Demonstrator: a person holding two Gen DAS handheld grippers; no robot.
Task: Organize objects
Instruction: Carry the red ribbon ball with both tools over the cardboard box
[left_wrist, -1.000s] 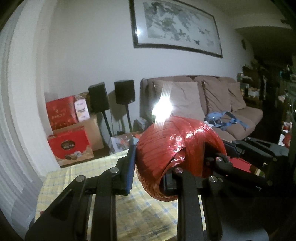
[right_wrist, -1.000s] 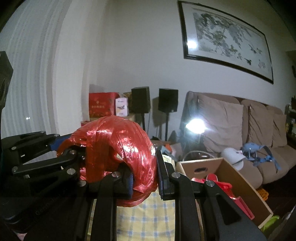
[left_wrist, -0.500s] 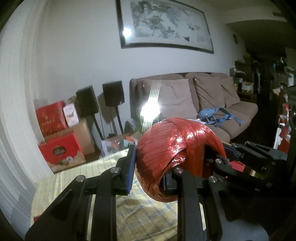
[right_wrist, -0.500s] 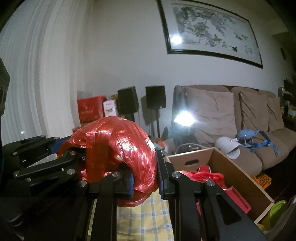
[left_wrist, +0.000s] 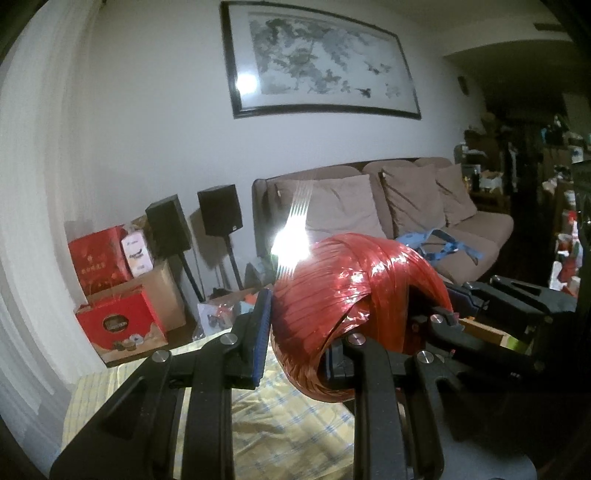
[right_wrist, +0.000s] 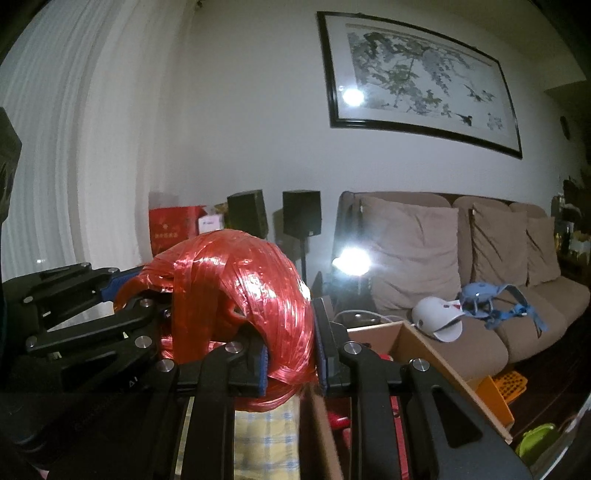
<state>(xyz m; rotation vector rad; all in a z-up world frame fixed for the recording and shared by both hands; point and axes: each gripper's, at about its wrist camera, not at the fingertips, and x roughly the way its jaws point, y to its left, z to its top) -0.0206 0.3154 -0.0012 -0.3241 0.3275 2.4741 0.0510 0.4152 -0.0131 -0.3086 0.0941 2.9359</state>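
I have the red twine roll (left_wrist: 354, 302) up off the table (left_wrist: 288, 424), gripped from two sides at once. My left hand-held gripper (left_wrist: 295, 343) pinches one side of the roll's wall: one blue pad lies on the outer face, the other finger reaches into the hollow core. My right hand-held gripper (right_wrist: 291, 354) clamps the opposite side in the same manner, its jaws narrow around a thick band of the red strands. In each wrist view the other gripper shows behind the roll, reaching in from the far side.

Under the roll lies the table's yellow checked cloth (right_wrist: 266, 435). Just right of the roll in the right wrist view stands an open cardboard box (right_wrist: 417, 339) with red things inside. Beyond the roll is a brown sofa (right_wrist: 480, 280), bearing a white cap (right_wrist: 436, 317) and blue straps (right_wrist: 491, 299). Behind the roll and to its left, two black speakers (left_wrist: 195, 221) stand on poles, with red gift boxes (left_wrist: 110, 291) farther left. A framed ink painting (left_wrist: 317, 66) hangs on the wall above the sofa.
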